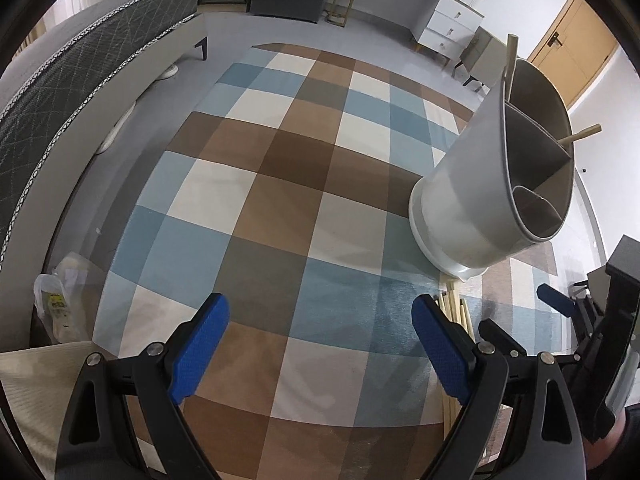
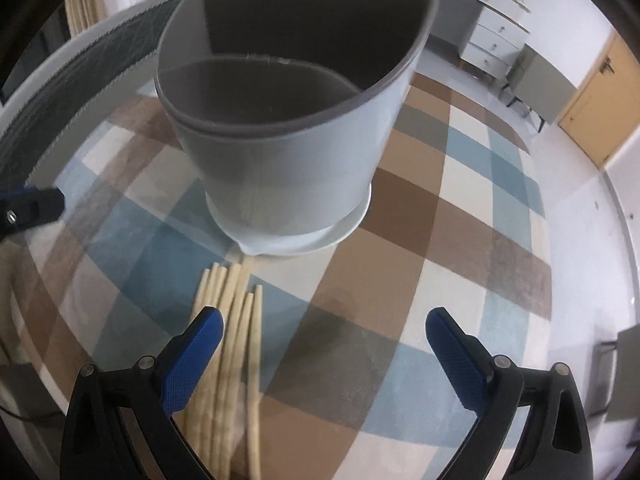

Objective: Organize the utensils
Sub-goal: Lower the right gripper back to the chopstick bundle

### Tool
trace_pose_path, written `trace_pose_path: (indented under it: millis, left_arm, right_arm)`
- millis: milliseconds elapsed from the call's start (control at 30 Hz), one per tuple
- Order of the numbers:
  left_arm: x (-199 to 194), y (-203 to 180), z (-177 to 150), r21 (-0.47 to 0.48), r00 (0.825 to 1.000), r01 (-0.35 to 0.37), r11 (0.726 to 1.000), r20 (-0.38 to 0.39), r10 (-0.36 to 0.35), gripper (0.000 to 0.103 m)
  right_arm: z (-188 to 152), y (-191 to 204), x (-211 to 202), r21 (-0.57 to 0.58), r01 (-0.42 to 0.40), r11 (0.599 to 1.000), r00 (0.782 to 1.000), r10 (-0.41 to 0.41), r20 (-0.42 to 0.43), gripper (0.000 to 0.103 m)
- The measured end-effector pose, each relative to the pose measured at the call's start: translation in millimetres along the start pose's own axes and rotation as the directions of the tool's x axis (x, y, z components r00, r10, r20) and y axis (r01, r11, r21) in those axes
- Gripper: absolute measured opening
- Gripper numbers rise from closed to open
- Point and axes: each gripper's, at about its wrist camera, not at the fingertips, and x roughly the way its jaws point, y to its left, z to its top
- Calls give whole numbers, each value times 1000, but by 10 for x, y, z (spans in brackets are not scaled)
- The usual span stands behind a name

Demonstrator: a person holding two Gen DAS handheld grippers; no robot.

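Note:
A pale grey utensil holder (image 1: 472,184) with inner dividers stands on a glass table top, at the right of the left wrist view and filling the upper middle of the right wrist view (image 2: 288,152). Two wooden sticks (image 1: 576,136) stand in its far compartment. Several loose wooden chopsticks (image 2: 236,344) lie on the glass just in front of the holder, under the left finger of my right gripper (image 2: 324,320). They also show in the left wrist view (image 1: 454,312). My left gripper (image 1: 320,308) is open and empty, left of the holder. My right gripper is open and empty.
Under the glass table top (image 2: 440,240) a checked blue, brown and cream rug (image 1: 280,168) shows. A grey bed (image 1: 80,80) stands at the left, white drawers (image 1: 452,20) and a wooden door (image 1: 572,44) at the back. A plastic bag (image 1: 60,300) lies at the lower left.

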Motion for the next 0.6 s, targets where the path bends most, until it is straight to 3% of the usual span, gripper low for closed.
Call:
trace_pose_path:
  millis: [133,267,400,600]
  left_arm:
    - [17,9,-5,-4,1000,0,1000,-11,0,90]
    - [31,-5,-8,3,1000,-3,1000,-13,3,90]
    - [50,0,-10,-1,1000,-8,1000,-19,8,90]
    - [64,17,-14,-8,1000,-13,1000,-26,12,90]
  right_arm:
    - [-15,14,84,-37,15,999,999,-17,-36,81]
    - [-44,13,125,-35,-19,999,998,16,-68,66]
    - [-45,24,129,-37,-34,999,997,31,-69,65]
    - [-38,87,162,-40,-53,998,995,49,-84,55]
